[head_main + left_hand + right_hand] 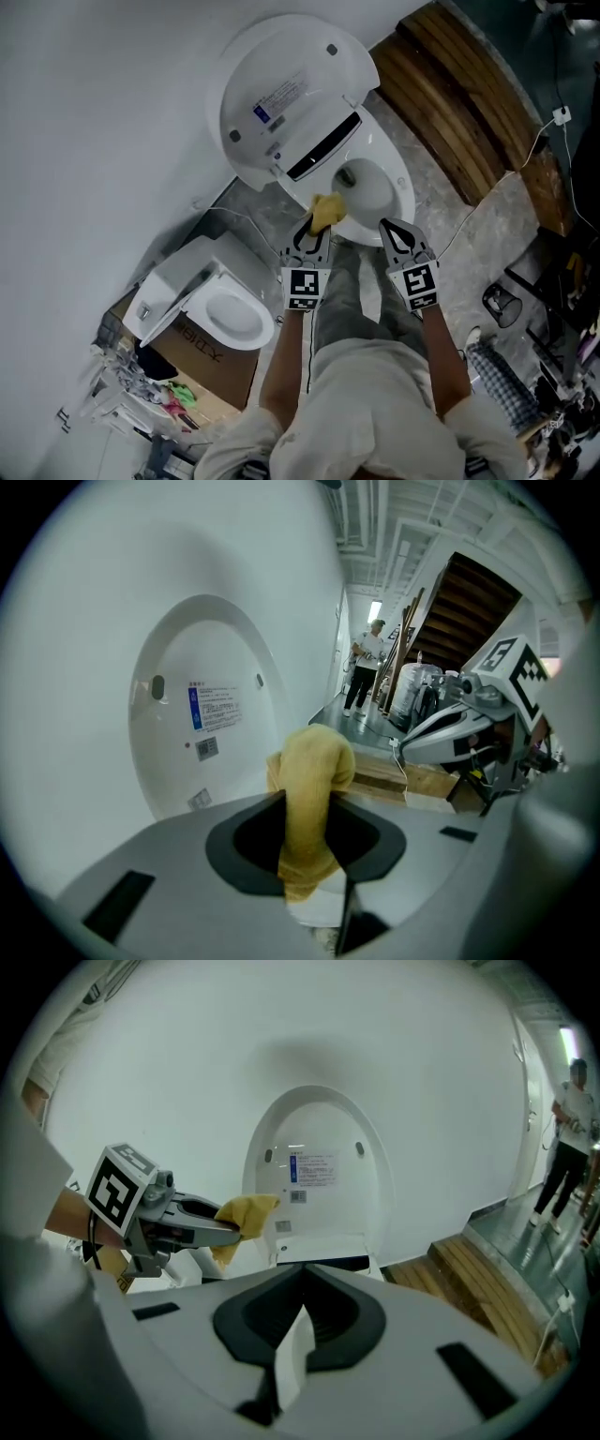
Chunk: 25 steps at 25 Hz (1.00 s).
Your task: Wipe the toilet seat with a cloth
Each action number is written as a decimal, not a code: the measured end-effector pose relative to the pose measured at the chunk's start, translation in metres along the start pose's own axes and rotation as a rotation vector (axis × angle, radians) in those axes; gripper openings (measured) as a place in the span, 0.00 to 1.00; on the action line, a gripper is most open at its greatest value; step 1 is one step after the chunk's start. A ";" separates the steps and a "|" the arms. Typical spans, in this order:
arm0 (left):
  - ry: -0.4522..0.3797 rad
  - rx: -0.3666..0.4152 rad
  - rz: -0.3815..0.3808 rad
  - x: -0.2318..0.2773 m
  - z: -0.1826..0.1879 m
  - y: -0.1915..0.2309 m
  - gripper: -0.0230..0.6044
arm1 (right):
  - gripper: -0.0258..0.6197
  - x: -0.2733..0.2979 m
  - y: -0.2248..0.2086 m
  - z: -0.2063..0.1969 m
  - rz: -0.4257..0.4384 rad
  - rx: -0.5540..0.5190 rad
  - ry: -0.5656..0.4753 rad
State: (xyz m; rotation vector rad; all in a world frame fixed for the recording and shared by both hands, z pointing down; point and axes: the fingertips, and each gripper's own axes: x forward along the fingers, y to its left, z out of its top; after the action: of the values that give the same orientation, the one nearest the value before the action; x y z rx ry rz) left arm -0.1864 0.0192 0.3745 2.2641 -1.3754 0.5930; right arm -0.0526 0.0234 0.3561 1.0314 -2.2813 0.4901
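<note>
1. Pale shirt and trousers of the person fill the bottom of the head view, with both forearms reaching forward to the grippers.
2. The left gripper is clamped on a yellow cloth. Its own view shows the cloth pinched between the jaws, bunched above them and hanging below.
3. The cloth sits at the near left rim of the toilet bowl; whether it touches the porcelain cannot be told.
4. The right gripper hovers just beside the left one over the front rim. Its jaws are drawn together with nothing between them.
5. The lid stands raised against the white wall, with printed labels on its underside.
6. To the left, a second, smaller toilet rests on a cardboard box. To the right lie wooden steps, a white cable and a wire basket.
7. Only the gripper views show a bystander down the corridor. The right gripper view also catches the left gripper from the side — cloth at its tips, in front of the lid.
</note>
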 end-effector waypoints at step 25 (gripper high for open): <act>0.114 0.054 0.054 0.082 -0.125 0.026 0.23 | 0.05 0.076 -0.010 -0.113 0.087 -0.015 0.042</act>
State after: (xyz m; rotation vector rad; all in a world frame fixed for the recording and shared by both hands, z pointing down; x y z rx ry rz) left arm -0.1925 0.0197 0.5260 2.2038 -1.3837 0.7732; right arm -0.0448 0.0357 0.4914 0.9087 -2.2969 0.5240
